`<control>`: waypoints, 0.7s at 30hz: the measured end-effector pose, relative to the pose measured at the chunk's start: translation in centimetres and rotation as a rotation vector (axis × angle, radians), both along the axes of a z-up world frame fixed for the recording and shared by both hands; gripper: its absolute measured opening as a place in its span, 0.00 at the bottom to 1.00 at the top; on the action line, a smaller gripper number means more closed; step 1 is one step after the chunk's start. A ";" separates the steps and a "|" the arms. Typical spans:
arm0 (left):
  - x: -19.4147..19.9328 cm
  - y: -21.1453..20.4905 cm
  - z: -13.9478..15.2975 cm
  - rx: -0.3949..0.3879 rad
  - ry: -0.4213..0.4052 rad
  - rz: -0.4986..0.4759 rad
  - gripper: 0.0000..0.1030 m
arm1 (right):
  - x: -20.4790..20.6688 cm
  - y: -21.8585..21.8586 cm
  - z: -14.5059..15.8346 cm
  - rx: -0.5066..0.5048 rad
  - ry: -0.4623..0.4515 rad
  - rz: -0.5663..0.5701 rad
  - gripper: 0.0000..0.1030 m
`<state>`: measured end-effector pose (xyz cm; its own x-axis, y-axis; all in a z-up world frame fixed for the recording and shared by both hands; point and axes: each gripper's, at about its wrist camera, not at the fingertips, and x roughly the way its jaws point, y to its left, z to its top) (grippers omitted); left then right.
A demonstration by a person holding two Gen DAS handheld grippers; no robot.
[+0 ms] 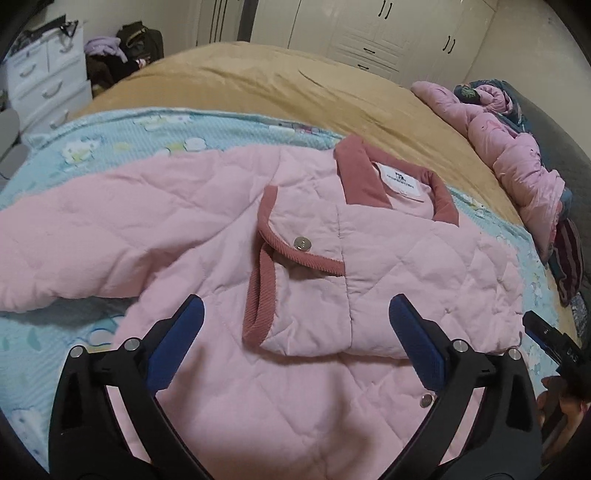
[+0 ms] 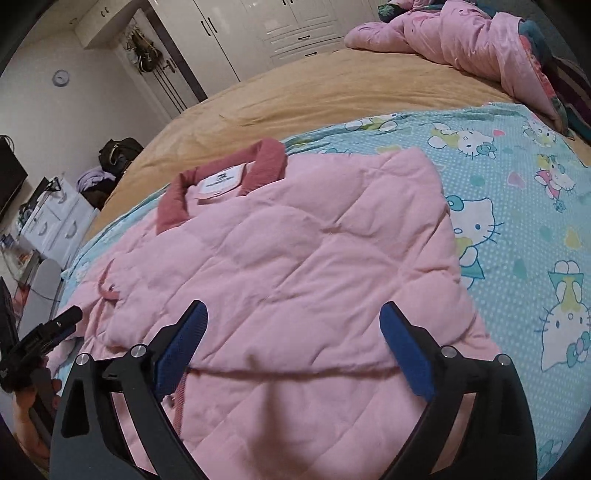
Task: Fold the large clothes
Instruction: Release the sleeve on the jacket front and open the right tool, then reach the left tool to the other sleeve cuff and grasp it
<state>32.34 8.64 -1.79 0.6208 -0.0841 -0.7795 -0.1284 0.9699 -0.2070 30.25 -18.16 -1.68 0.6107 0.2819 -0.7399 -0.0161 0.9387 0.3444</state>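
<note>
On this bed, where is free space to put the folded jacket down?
The tan bedspread beyond the collar of the pink jacket is bare up to the wardrobe side. The cartoon sheet beside the jacket's folded edge is also free. The far corner is crowded with a bundled pink quilt.

A light blue cotton sheet printed with cartoon cats lies over a tan, mustard-coloured bedspread, and at the bed's far side sits a crumpled pink quilted duvet. Past the bed stand tall cream wardrobe doors with black handles — beside them a white chest of drawers, a dark backpack and a round wall clock.
</note>
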 end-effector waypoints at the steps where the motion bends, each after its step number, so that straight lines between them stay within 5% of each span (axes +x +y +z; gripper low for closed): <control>1: -0.3 0.1 0.4 0.014 -0.005 0.013 0.91 | -0.3 0.1 0.2 0.005 -0.004 0.002 0.91; 21: -4.8 8.3 2.3 0.082 -0.034 0.214 0.91 | -2.3 9.9 5.9 -0.037 -0.120 0.169 0.91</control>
<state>27.52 16.94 0.52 0.6437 0.1150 -0.7566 -0.3276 0.9349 -0.1366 27.91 -8.26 4.17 0.6418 0.3617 -0.6762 -0.2131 0.9312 0.2958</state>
